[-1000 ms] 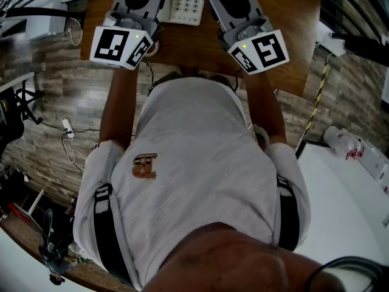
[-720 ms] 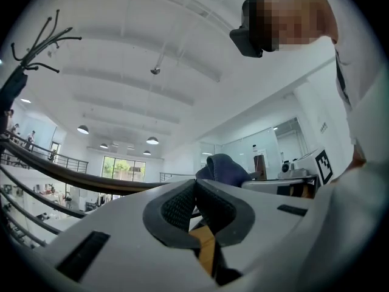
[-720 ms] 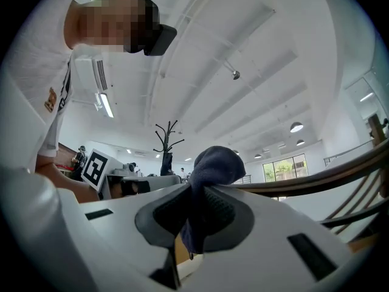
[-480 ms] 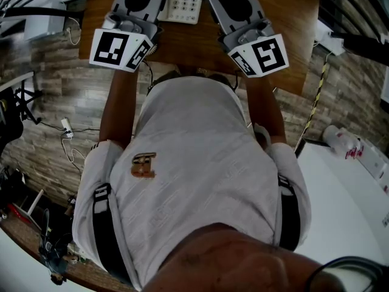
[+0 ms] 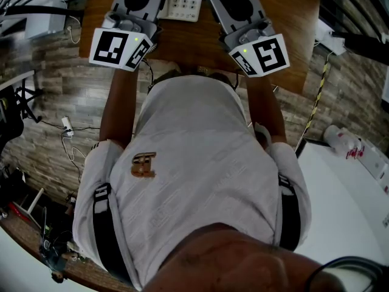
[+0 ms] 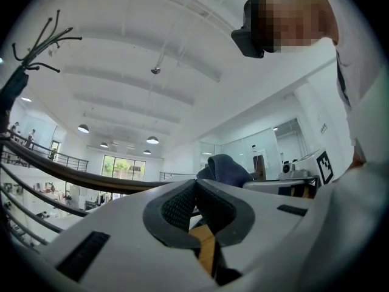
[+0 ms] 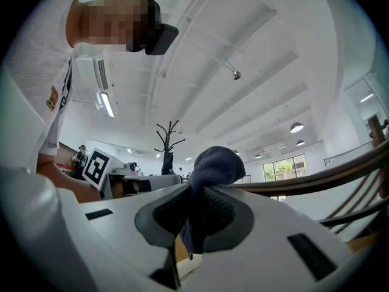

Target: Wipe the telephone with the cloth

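While head view crops the jaw tips by the telephone, up close the right gripper clamps the cloth — left gripper closed, empty.

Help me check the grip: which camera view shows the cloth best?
The right gripper view: the dark cloth sits pinched in the right claw, bunched above it. The left gripper view shows only its bunch beyond the shut left claw. The head view shows at most a dark scrap at the top edge.

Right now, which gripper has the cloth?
The right gripper: the dark blue cloth is pinched between its jaws. The left gripper has its jaws together with nothing between them.
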